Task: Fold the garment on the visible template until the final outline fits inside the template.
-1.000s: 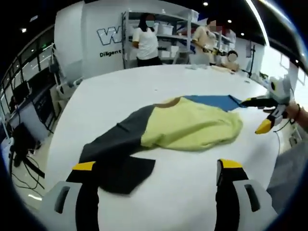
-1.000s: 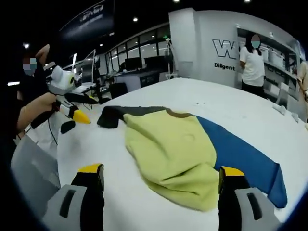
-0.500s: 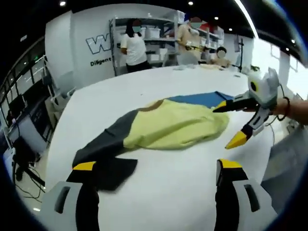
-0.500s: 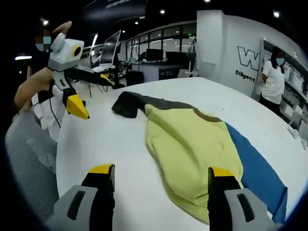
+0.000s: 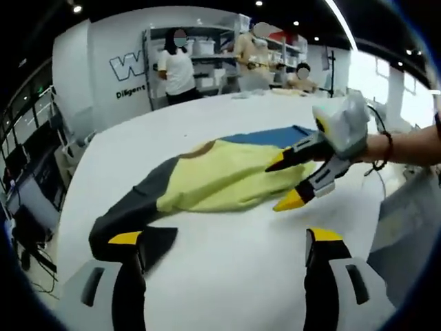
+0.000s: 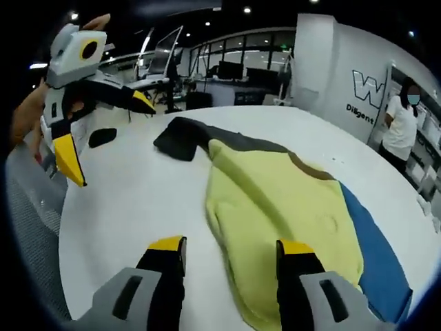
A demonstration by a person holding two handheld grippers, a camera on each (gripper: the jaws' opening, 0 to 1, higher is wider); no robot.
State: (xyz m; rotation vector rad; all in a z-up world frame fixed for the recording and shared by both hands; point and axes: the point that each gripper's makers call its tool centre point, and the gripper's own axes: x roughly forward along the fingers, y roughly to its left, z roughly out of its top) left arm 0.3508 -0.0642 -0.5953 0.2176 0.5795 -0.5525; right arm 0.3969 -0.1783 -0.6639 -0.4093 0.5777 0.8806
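A garment lies rumpled on the white table [image 5: 227,276], with a yellow body [image 5: 220,181] and a dark grey sleeve [image 5: 124,214]. A flat blue sheet [image 5: 272,136] shows from under its far edge. My left gripper [image 5: 225,238] is open, just short of the grey sleeve's end. My right gripper [image 5: 282,185] comes in from the right, open, its yellow tips over the yellow hem. In the right gripper view the yellow body [image 6: 275,200], grey sleeve [image 6: 182,138] and blue sheet [image 6: 375,255] lie ahead of the open right gripper [image 6: 231,245]. The left gripper [image 6: 107,134] hangs open at the left.
Several people stand by shelves [image 5: 207,52] behind the table. A grey mesh chair [image 6: 27,227] sits at the table's near left edge. A small dark object [image 6: 102,136] lies on the table by the left gripper. Bare white tabletop [image 6: 131,200] lies in front of the garment.
The right gripper has moved in over the yellow hem and its jaws have narrowed. The left gripper has come closer to the grey sleeve. The garment lies as before.
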